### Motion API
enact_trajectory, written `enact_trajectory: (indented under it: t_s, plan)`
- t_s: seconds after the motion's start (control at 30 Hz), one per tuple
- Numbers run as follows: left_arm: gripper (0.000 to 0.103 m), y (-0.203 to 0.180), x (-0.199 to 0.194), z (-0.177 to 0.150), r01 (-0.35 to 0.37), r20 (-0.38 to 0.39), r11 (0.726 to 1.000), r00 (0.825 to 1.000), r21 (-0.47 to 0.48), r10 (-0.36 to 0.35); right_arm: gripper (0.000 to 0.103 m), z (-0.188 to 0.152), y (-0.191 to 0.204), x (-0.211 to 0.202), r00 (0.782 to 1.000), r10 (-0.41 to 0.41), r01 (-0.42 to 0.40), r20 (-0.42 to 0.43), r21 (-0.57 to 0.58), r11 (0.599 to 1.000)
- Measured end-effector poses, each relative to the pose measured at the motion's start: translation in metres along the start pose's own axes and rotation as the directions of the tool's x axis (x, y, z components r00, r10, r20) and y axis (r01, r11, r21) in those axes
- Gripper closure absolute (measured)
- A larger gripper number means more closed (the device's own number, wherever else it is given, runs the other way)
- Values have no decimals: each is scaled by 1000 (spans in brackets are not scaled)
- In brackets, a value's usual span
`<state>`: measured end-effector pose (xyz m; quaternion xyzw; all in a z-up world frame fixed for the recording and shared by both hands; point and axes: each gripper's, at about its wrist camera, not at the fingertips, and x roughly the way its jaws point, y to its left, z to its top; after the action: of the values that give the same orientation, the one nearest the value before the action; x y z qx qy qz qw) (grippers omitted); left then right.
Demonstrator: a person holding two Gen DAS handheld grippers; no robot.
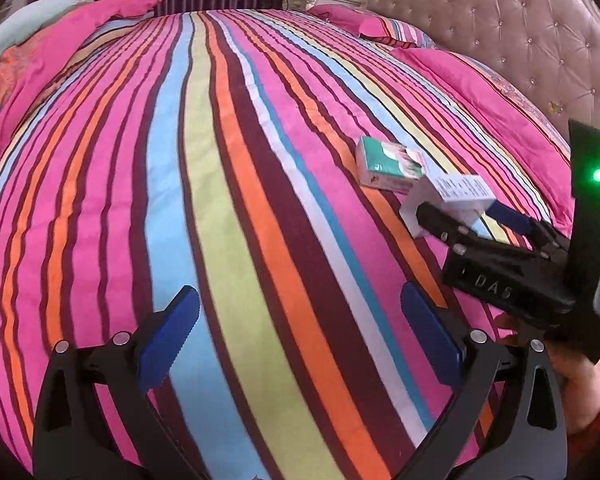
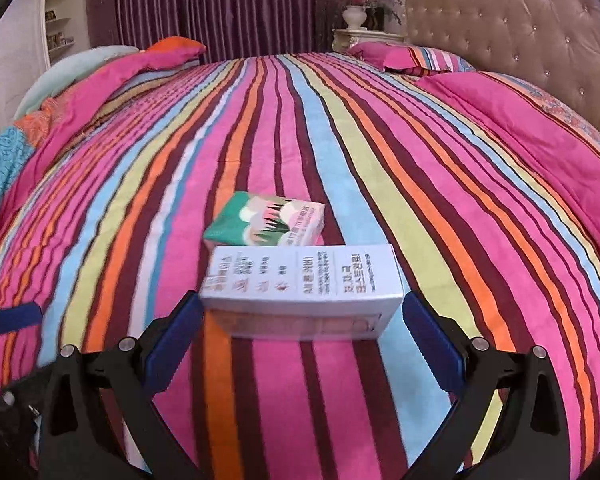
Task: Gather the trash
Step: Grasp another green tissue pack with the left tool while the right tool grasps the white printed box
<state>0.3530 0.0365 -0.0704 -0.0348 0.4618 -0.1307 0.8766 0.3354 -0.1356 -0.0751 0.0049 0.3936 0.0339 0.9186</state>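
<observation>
Because the white printed cardboard carton lies flat on the striped quilted bed between the spread, released jaws of the right gripper, it probably handles light, stiff but crushable; its short ends suit a gentle pinch. Just beyond sits a soft green tissue packet. The left gripper hovers released, holding nothing.

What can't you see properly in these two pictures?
- Left wrist view: the near end of the white printed cardboard box is hidden behind the right tool.
- Right wrist view: the box's small print is blurred, unreadable.
- Right wrist view: the near edge of the green and pink tissue pack is hidden behind the box.
- Neither view shows a bin.
</observation>
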Motion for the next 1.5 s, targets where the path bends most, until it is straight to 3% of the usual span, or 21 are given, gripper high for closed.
enact_trajectory:
  t_s: [0.47,0.7,1.0,1.1,1.2,1.27,1.3,1.33,1.5]
  plan:
    - [6,-43,47,55,49,-22,996,999,73,-47,8,8,-52,19,999,-32,33,-40,2,999]
    - [6,-77,83,78,48,-74,989,997,138,-38,8,10,-91,26,997,-48,53,-61,92,994]
    - [6,-89,109,93,47,-120,989,992,140,-30,8,16,-86,34,996,-38,42,-75,64,997]
    - [6,-91,118,96,-8,-139,987,990,160,31,8,21,-76,36,996,-70,71,-61,5,997]
    - [6,-89,125,100,-18,-149,993,988,121,36,8,25,-70,41,994,-91,90,-57,-29,996]
    - [15,-90,127,101,-51,-144,990,987,130,70,17,25,-71,46,993,-87,84,-75,-34,996]
    - [28,-92,127,101,-78,-135,986,986,146,98,17,24,-72,47,994,-74,72,-81,-28,997]
    - [34,-92,125,100,-110,-115,982,985,156,129,17,25,-74,48,994,-65,64,-82,-20,998]
    - [34,-84,115,93,-91,-115,991,988,102,102,18,20,-76,37,995,-45,46,-84,2,999]
